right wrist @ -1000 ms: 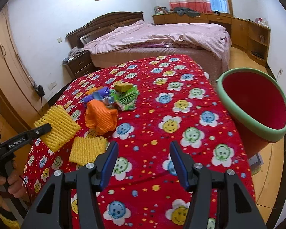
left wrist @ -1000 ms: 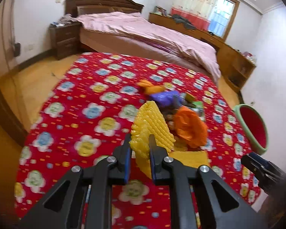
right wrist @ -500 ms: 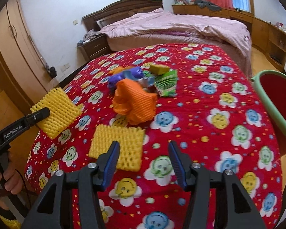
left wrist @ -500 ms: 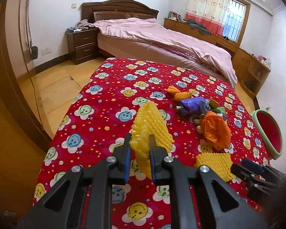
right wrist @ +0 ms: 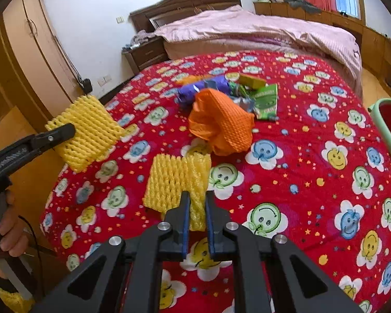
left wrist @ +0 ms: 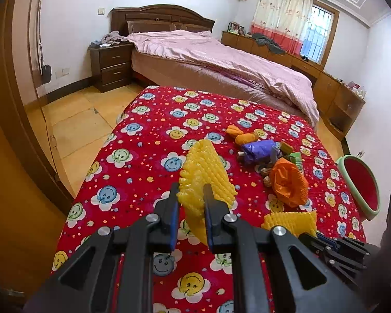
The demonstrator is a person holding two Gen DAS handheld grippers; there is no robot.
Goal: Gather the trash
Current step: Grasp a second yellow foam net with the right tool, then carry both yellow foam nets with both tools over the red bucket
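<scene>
Soft, featherlight yellow foam net (right wrist: 174,180) near bedspread (right wrist: 312,177) front edge: pinched at near corner by right gripper (right wrist: 195,208), just closed; left gripper (left wrist: 191,203) clamped on another foam net (left wrist: 206,174).

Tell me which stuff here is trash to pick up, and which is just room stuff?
Trash job:
- yellow foam net held in left tool
- second yellow net pinched by right tool
- orange net
- purple wrapper
- green packet
- red bin

Just there:
- pink bed
- nightstand

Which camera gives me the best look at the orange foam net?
The right wrist view: the orange foam net lies open and near the middle. In the left wrist view it sits off to the right, smaller, seen end on.
</scene>
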